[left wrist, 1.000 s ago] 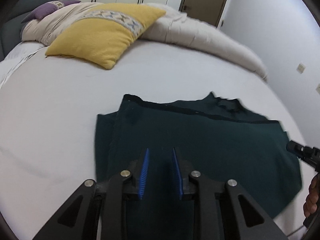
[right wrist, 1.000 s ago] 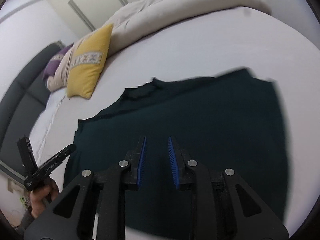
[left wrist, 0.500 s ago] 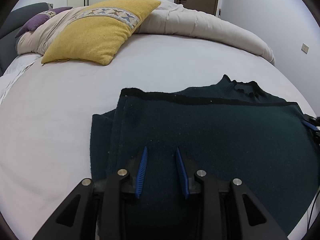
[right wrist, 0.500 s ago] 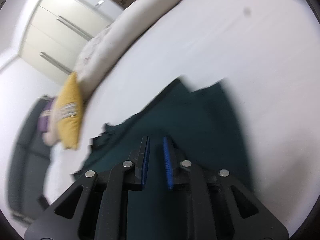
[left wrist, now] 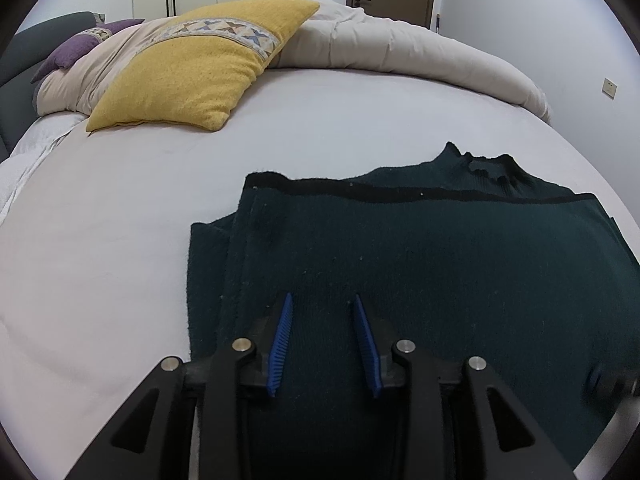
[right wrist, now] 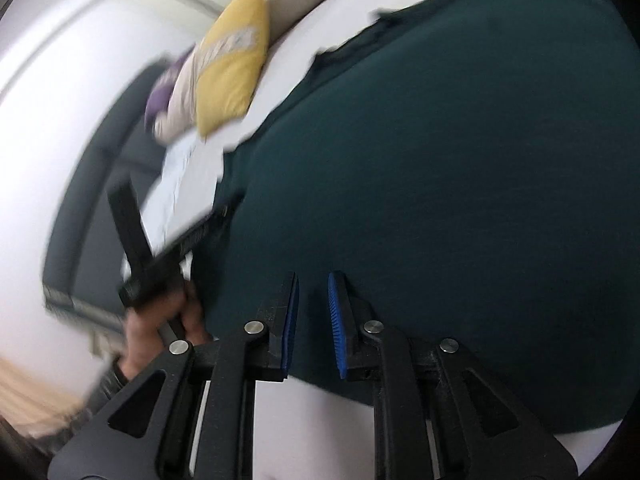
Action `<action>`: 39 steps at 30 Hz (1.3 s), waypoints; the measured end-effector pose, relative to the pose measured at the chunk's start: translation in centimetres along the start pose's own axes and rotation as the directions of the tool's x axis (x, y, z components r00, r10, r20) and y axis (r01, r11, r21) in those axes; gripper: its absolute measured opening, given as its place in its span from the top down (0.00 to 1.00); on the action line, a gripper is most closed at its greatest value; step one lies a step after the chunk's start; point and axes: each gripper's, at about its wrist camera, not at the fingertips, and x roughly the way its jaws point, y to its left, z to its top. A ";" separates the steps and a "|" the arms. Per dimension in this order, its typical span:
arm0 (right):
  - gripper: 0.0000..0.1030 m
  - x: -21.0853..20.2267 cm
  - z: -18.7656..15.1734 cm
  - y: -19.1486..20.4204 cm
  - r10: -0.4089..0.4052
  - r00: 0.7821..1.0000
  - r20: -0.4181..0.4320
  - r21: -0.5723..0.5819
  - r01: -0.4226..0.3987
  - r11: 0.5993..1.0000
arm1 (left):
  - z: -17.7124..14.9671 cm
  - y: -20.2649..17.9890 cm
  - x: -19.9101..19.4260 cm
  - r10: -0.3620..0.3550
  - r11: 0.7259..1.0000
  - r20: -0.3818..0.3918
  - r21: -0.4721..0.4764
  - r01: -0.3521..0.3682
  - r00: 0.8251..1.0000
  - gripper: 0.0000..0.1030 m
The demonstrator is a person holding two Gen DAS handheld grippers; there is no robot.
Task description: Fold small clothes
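Lying flat on the white bed (left wrist: pixel 120 248), the dark green sweater (left wrist: pixel 440 272) looks soft, floppy knit. Left gripper (left wrist: pixel 322 300) is opening over it, holding nothing; right gripper (right wrist: pixel 313 280) is narrowing emptily above its near hem, probably the grab spot.

From the left wrist we look down along its fingers, close over the dark green garment (left wrist: pixel 420 280), toward the yellow pillow (left wrist: pixel 192 76) at upper left. Our tilted, blurred right wrist view shares both.
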 end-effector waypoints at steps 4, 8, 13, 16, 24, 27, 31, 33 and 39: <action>0.88 -4.2 0.7 -3.8 -0.047 0.993 0.104 0.083 0.038 0.996 | -0.2 0.2 -0.2 -0.003 1.000 0.002 -0.002 0.003 1.000 0.65; 0.87 -9.6 -0.4 -6.8 -0.131 0.970 0.205 0.158 0.100 0.982 | -0.7 0.9 -0.8 -0.012 1.000 -0.002 -0.008 0.012 1.000 0.65; 0.81 -10.8 -1.2 -3.7 -0.158 0.960 0.231 0.124 0.132 0.983 | -2.1 1.6 -3.2 0.021 1.000 -0.010 -0.018 -0.021 1.000 0.65; 0.80 -6.9 -1.4 0.5 -0.070 0.985 0.155 0.025 0.067 0.997 | -3.4 2.0 -5.4 0.053 0.997 -0.009 -0.048 -0.054 0.999 0.57; 0.80 6.4 -1.8 6.7 -0.060 0.993 -0.097 -0.100 0.050 0.994 | -6.1 3.2 -5.7 0.064 0.994 -0.048 -0.085 -0.068 0.997 0.41; 0.80 5.0 -1.9 5.0 -0.034 0.998 -0.056 -0.044 0.032 0.999 | -6.2 3.1 -5.5 0.062 0.995 -0.044 -0.076 -0.065 0.997 0.40; 0.80 0.6 -1.9 2.7 -0.110 0.993 0.036 -0.005 0.111 0.994 | -6.3 3.5 -5.5 0.045 0.995 -0.038 -0.090 -0.048 0.998 0.40; 0.78 -2.2 -1.8 1.3 -0.159 0.982 0.101 0.049 0.154 0.987 | -6.2 3.6 -5.4 0.041 0.995 -0.038 -0.091 -0.044 0.998 0.40; 0.59 -8.5 -2.7 0.7 -0.185 0.952 0.243 0.096 0.166 0.981 | -6.2 3.8 -5.4 0.031 0.995 -0.036 -0.098 -0.035 0.999 0.40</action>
